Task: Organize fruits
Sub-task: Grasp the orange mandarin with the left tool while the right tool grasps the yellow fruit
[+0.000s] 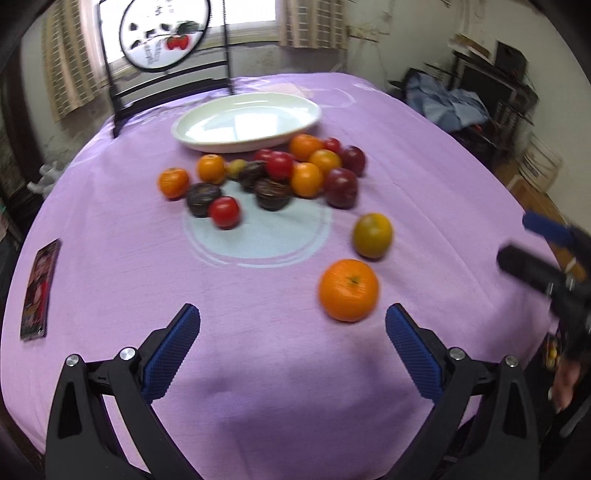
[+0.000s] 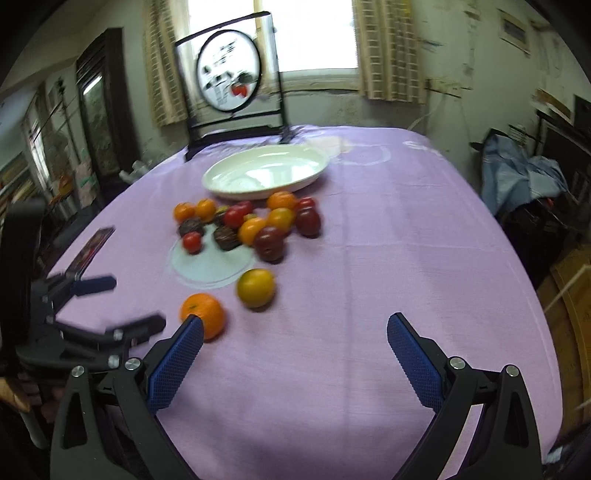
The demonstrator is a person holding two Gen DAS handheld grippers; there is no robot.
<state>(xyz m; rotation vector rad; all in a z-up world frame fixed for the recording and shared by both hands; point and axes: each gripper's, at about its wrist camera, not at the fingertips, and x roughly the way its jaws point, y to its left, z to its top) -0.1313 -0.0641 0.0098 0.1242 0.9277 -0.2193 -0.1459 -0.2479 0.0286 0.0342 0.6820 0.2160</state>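
A pile of fruit [image 1: 280, 173] [image 2: 255, 221] lies mid-table in front of a white oval plate [image 1: 306, 122] [image 2: 317, 166] that holds nothing: oranges, red tomatoes, dark red plums and dark brown fruits. Two pieces sit apart and nearer: an orange [image 1: 349, 290] [image 2: 204, 314] and a yellow-green citrus [image 1: 372, 235] [image 2: 255, 288]. My left gripper [image 1: 291, 325] [image 2: 118, 302] is open over bare cloth, the orange just beyond its right finger. My right gripper [image 2: 295, 332] is open too, the orange by its left fingertip; its body shows at the right edge of the left wrist view.
A purple cloth [image 1: 258, 369] [image 2: 369, 258] covers the round table. A flat printed packet [image 1: 38, 291] [image 2: 92, 243] lies near the left edge. A black stand with a round painted screen [image 1: 166, 33] [image 2: 229, 70] rises behind the plate. Clutter lines the right wall.
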